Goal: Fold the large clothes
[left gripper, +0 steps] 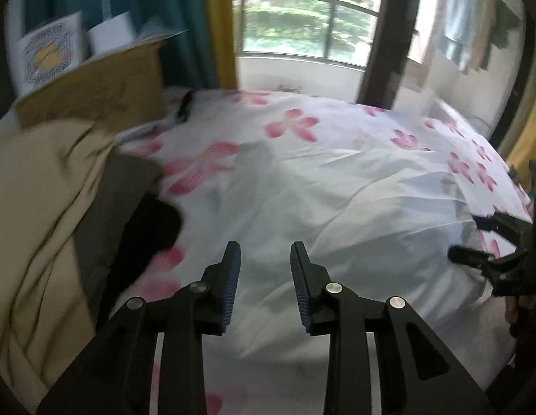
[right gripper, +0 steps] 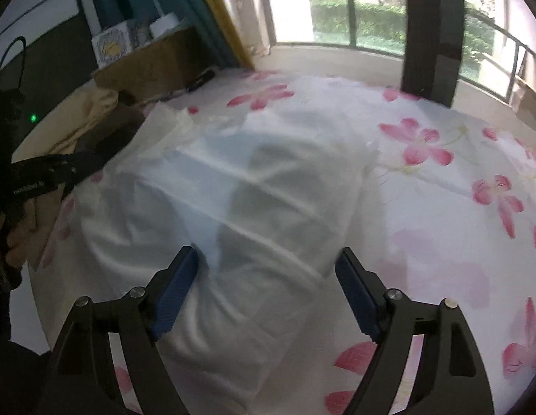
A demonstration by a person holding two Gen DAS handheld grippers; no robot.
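**White garment part-folded on bed, both tongs empty**

Nearest in left wrist view: left tongs [left gripper: 265, 259], jaws a modest gap apart, nothing btwn them, hovering over cloth. In right wrist view, right tongs [right gripper: 268, 269] stand wide apart w/ the near edge of the white garment [right gripper: 233, 186] lying below and btwn the blue pads; pads don't look to be pinching it, so I read it as let go, not held. A hand [right gripper: 11, 238] w/ the other tool shows at the left edge of that view.

Garment itself: thin, see-through white, lying roughly mid-bed on the floral bedsheet [right gripper: 441, 207]. It looks already doubled into a longish block w/ soft creases across it; left far corner is ruffled, not squared. So judged: at least one fold done, still needs another fold or two plus smoothing.

Left of garment, near-to-mid: a beige cloth [left gripper: 36, 190] heaped, w/ grey and black pieces [left gripper: 146, 228] beside it. Can't tell if folded; prob. more items waiting.

Further back left: cardboard box [left gripper: 94, 90] w/ papers in it. Farthest: teal and yellow curtains [left gripper: 157, 10], balcony railing [left gripper: 302, 0], greenery outside.
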